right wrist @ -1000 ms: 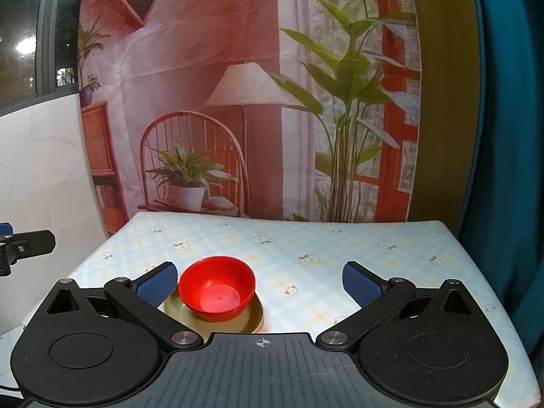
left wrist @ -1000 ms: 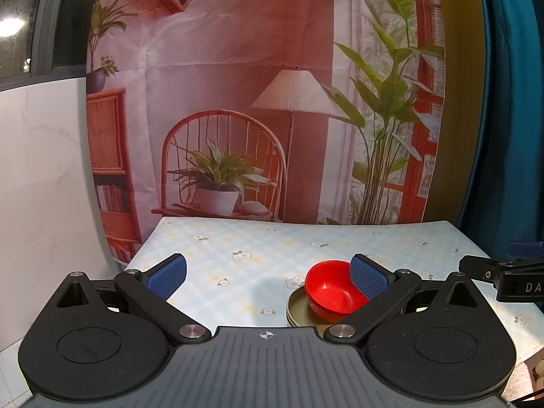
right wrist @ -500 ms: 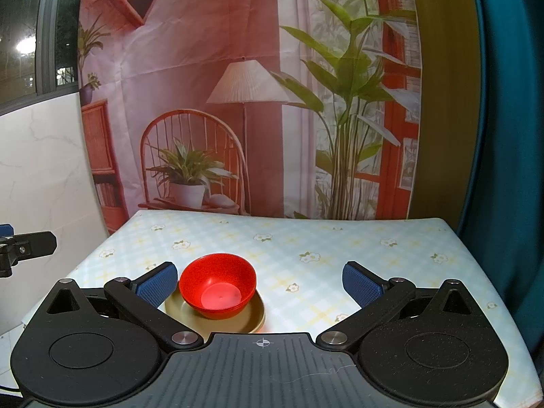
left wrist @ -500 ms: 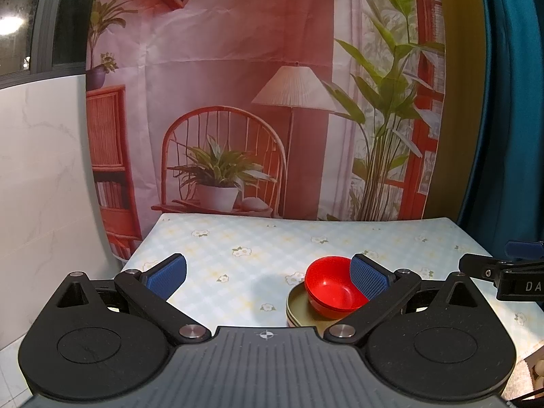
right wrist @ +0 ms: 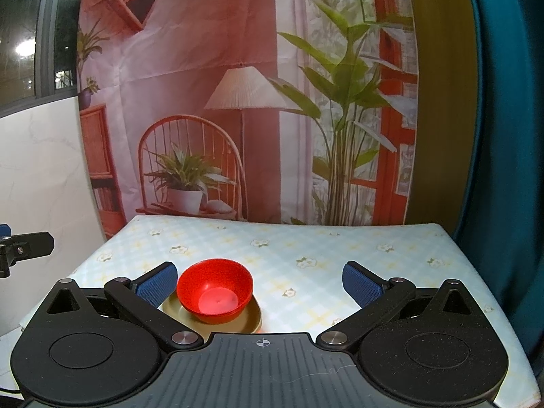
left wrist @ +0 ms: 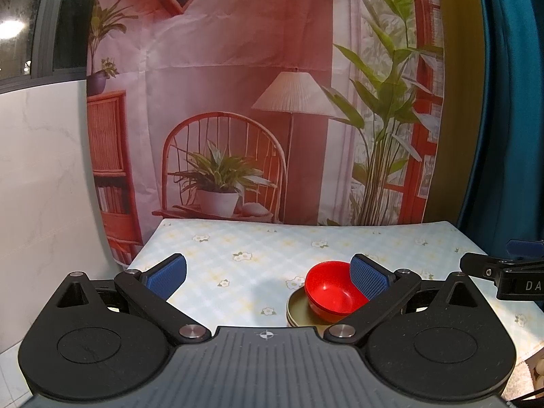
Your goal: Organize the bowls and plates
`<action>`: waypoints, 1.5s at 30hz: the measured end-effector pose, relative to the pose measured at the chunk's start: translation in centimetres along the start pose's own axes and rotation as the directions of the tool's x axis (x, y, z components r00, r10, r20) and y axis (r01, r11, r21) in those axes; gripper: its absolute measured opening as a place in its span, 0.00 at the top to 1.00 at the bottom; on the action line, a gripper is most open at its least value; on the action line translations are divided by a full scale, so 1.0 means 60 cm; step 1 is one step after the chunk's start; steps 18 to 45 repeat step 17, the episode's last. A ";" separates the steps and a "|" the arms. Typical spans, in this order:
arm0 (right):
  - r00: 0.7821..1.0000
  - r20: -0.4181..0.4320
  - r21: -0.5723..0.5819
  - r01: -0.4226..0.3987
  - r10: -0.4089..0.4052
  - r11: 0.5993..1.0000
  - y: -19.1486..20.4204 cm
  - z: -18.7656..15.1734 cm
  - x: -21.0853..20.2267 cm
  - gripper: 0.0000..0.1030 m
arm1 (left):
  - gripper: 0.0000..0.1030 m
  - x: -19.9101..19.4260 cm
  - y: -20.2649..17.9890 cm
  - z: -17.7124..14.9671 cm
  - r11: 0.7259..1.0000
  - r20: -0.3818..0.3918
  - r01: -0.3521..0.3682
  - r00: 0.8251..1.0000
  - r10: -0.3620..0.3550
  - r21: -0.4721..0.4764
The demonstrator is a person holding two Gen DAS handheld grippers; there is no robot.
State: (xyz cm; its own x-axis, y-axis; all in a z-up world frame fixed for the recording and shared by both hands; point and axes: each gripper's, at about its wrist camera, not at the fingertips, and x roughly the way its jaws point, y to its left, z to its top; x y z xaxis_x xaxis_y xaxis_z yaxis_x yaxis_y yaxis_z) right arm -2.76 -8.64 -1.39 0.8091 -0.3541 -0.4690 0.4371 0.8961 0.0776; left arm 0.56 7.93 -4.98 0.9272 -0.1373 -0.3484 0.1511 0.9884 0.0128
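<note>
A red bowl (left wrist: 331, 292) sits on olive-green stacked plates (left wrist: 299, 312) near the front of the table. In the right wrist view the red bowl (right wrist: 216, 290) rests on the olive plate (right wrist: 251, 319). My left gripper (left wrist: 268, 273) is open and empty, above the table, with its right finger in front of the bowl's right rim. My right gripper (right wrist: 260, 280) is open and empty, with its left finger just left of the bowl. The near parts of the plates are hidden behind both gripper bodies.
The table has a pale checked flower-print cloth (left wrist: 258, 248). A printed backdrop (left wrist: 258, 102) hangs behind its far edge. A teal curtain (right wrist: 506, 136) hangs at the right. A white marble wall (left wrist: 40, 170) is at the left.
Both views have tilted down a little, so the table and backdrop sit lower in frame. The bowl and plates have not moved. Both grippers stay open.
</note>
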 end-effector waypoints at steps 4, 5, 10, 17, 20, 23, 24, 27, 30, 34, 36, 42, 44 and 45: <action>1.000 0.001 -0.001 0.000 0.000 1.000 0.000 0.000 -0.001 0.00 | 0.00 0.000 0.001 0.001 1.000 -0.002 0.000 1.000 0.000 0.000; 1.000 0.001 -0.001 0.000 0.000 1.000 0.000 0.000 -0.001 0.00 | 0.00 0.000 0.000 0.001 1.000 -0.002 0.000 1.000 0.000 -0.001; 1.000 0.001 0.001 0.001 -0.001 1.000 -0.001 0.002 -0.001 0.00 | 0.00 0.001 0.001 0.003 1.000 -0.005 0.002 1.000 -0.002 -0.001; 1.000 0.000 0.002 0.000 0.000 1.000 -0.002 0.003 -0.002 0.00 | 0.00 0.003 0.002 0.002 1.000 -0.015 -0.002 1.000 0.002 0.000; 1.000 0.000 0.002 0.000 0.000 1.000 -0.002 0.003 -0.002 0.00 | 0.00 0.003 0.002 0.002 1.000 -0.015 -0.002 1.000 0.002 0.000; 1.000 0.000 0.002 0.000 0.000 1.000 -0.002 0.003 -0.002 0.00 | 0.00 0.003 0.002 0.002 1.000 -0.015 -0.002 1.000 0.002 0.000; 1.000 0.000 0.002 0.000 0.000 1.000 -0.002 0.003 -0.002 0.00 | 0.00 0.003 0.002 0.002 1.000 -0.015 -0.002 1.000 0.002 0.000; 1.000 0.000 0.002 0.000 0.000 1.000 -0.002 0.003 -0.002 0.00 | 0.00 0.003 0.002 0.002 1.000 -0.015 -0.002 1.000 0.002 0.000; 1.000 0.000 0.002 0.000 0.000 1.000 -0.002 0.003 -0.002 0.00 | 0.00 0.003 0.002 0.002 1.000 -0.015 -0.002 1.000 0.002 0.000; 1.000 0.000 0.002 0.000 0.000 1.000 -0.002 0.003 -0.002 0.00 | 0.00 0.003 0.002 0.002 1.000 -0.015 -0.002 1.000 0.002 0.000; 1.000 0.000 0.002 0.000 0.000 1.000 -0.002 0.003 -0.002 0.00 | 0.00 0.003 0.002 0.002 1.000 -0.015 -0.002 1.000 0.002 0.000; 1.000 0.000 0.002 0.000 0.000 1.000 -0.002 0.003 -0.002 0.00 | 0.00 0.003 0.002 0.002 1.000 -0.015 -0.002 1.000 0.002 0.000; 1.000 0.000 0.002 0.000 0.000 1.000 -0.002 0.003 -0.002 0.00 | 0.00 0.003 0.002 0.002 1.000 -0.015 -0.002 1.000 0.002 0.000; 1.000 0.000 0.002 0.000 0.000 1.000 -0.002 0.003 -0.002 0.00 | 0.00 0.003 0.002 0.002 1.000 -0.015 -0.002 1.000 0.002 0.000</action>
